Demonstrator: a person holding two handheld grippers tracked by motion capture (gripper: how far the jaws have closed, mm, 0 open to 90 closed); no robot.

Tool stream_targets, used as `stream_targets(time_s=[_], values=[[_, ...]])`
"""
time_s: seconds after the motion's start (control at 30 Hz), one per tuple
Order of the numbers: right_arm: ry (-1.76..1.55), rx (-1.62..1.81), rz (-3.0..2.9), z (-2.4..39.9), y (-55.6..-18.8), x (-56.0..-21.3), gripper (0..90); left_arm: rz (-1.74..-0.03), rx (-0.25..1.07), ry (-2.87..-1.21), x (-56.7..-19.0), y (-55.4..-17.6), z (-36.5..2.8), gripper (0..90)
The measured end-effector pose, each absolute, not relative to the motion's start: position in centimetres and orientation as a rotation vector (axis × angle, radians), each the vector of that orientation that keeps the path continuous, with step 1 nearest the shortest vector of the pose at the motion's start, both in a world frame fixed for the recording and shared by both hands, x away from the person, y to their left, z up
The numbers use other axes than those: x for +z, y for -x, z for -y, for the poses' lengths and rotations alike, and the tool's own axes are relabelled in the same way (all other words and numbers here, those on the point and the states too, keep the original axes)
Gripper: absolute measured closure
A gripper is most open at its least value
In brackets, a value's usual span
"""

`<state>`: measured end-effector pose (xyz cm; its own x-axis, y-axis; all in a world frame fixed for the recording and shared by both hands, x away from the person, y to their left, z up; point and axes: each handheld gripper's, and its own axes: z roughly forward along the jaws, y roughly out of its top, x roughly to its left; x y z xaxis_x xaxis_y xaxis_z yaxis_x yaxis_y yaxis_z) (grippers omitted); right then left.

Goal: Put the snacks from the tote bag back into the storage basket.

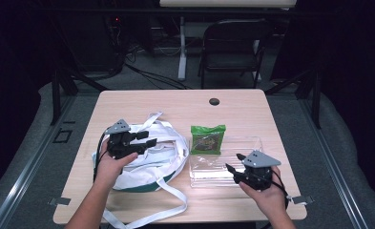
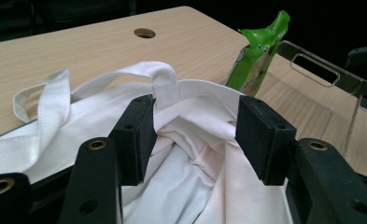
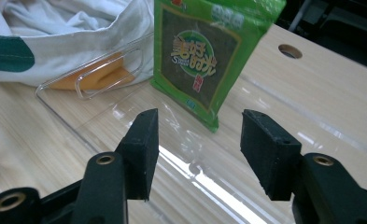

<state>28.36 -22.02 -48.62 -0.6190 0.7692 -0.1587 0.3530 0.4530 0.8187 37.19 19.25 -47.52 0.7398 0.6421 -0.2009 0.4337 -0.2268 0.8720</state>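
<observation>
Apparently both tools open, left tool [image 1: 144, 138] over bag [image 1: 142, 167]

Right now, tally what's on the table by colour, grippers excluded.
White: 1, tote bag
Green: 1, snack packet
Clear: 1, plastic tray
Total: 3

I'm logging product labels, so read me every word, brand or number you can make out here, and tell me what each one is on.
Green snack packet: large yellow Chinese characters in its round emblem, too blurred to quote with certainty.
Same packet: a small Latin word under them begins with "S"; the rest is too blurred to read.
Same packet: small print near its bottom edge and top corner is unreadable.
White tote bag, clear tray, wooden table: no text seen.
</observation>
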Motion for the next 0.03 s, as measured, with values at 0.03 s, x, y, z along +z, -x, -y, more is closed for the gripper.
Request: stream_targets(time_s=[0.03], values=[[-0.898,1.018,-2.220,21.73,-28.93,-48.01,43.5,-0.831,0.246,-1.858,-47.46,-37.23,-19.36,46.9]])
